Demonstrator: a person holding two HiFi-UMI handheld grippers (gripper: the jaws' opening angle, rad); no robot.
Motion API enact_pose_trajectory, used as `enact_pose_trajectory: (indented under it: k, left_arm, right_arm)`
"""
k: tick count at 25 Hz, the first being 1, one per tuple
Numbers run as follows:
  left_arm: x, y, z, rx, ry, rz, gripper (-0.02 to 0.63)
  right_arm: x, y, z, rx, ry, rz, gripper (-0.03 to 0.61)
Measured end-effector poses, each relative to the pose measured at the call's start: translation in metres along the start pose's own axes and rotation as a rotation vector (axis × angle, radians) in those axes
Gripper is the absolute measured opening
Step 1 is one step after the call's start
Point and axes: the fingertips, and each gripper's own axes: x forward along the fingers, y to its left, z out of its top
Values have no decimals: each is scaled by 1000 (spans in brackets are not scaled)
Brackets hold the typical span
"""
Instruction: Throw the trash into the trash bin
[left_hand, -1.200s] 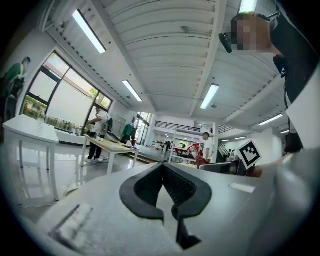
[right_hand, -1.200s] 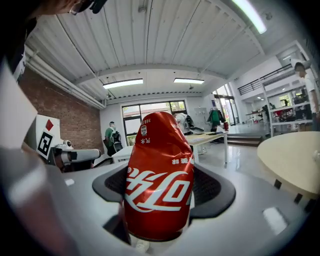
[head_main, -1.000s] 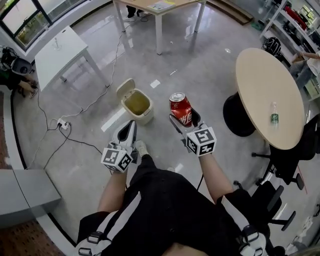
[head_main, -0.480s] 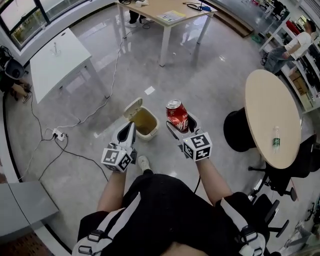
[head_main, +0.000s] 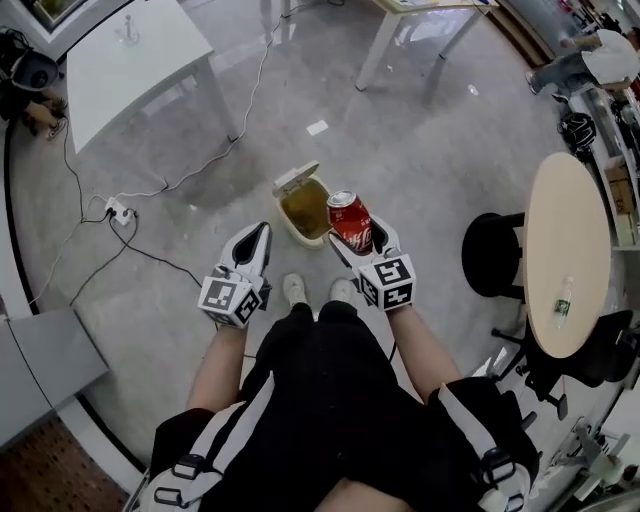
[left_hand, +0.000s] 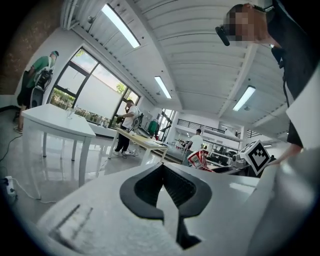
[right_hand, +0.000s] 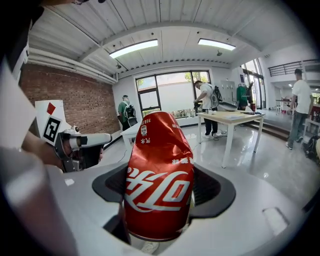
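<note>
Grips dented red can (head_main: 350, 222) between right gripper (head_main: 360, 240) jaws, near rim of open trash bin (head_main: 290, 218) on floor. Holds left gripper (head_main: 254, 238) closed, empty. Not dropped yet; remains to move over opening, release.

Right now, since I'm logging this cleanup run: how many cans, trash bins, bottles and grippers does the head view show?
Dented red soda can: 1
Open beige plastic trash bin: 1
Clear plastic bottle on the round beige table: 1
Handheld grippers, left gripper and right gripper: 2
Total: 5
</note>
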Motion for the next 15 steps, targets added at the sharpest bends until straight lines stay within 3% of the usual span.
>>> enact_pose_trajectory:
  k: [10, 15]
  left_arm:
    - [11, 32, -49, -64, 91, 118, 3]
    - [19, 56, -51, -87, 90, 213, 3]
  right_arm:
    - [76, -19, -61, -31, 192, 99, 356]
    - [119, -29, -101, -71, 330, 153, 356]
